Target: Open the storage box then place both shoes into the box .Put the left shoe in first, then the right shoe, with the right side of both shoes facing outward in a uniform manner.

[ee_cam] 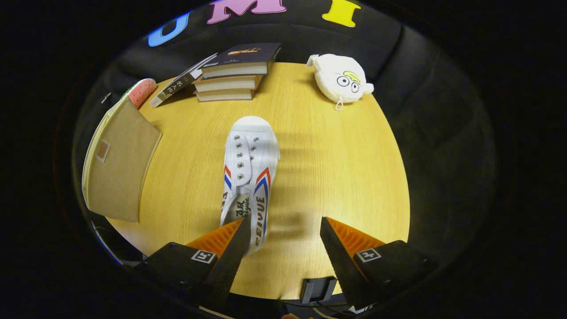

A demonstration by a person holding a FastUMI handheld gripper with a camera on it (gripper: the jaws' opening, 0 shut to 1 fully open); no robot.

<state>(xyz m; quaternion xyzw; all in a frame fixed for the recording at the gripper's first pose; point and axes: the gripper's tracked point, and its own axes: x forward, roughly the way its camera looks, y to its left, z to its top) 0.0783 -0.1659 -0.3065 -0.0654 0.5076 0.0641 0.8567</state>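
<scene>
Fingers of the gripper (pixel 283 226) stand nearest the lens, spread wide apart and holding nothing; the left finger overlaps the heel end of a white canvas shoe (pixel 250 173), while the right finger stands over bare tabletop well clear of it. Whether the left finger actually touches the heel cannot be told. The shoe lies flat on its sole on the round wooden table (pixel 336 177), toe pointing away toward the far edge, its lace eyelets empty and striped side panels showing on both flanks. To the left of the shoe, at the table's edge, sits the beige storage box (pixel 117 168), with a pale flap raised along its outer side; whether it is fully open is not clear, and nothing of its interior shows. A reddish dotted object (pixel 142 91), possibly the sole of the second shoe, shows just beyond the box, though this is uncertain. Beyond the shoe lie a stack of books (pixel 232 73) and, well to their right, a white plush pouch (pixel 341 82) with a cartoon face. Judged from this layout, the step in hand is the approach to grasp the shoe. The next move calls for shifting the gripper leftward so the heel sits between both fingers, then closing.
</scene>
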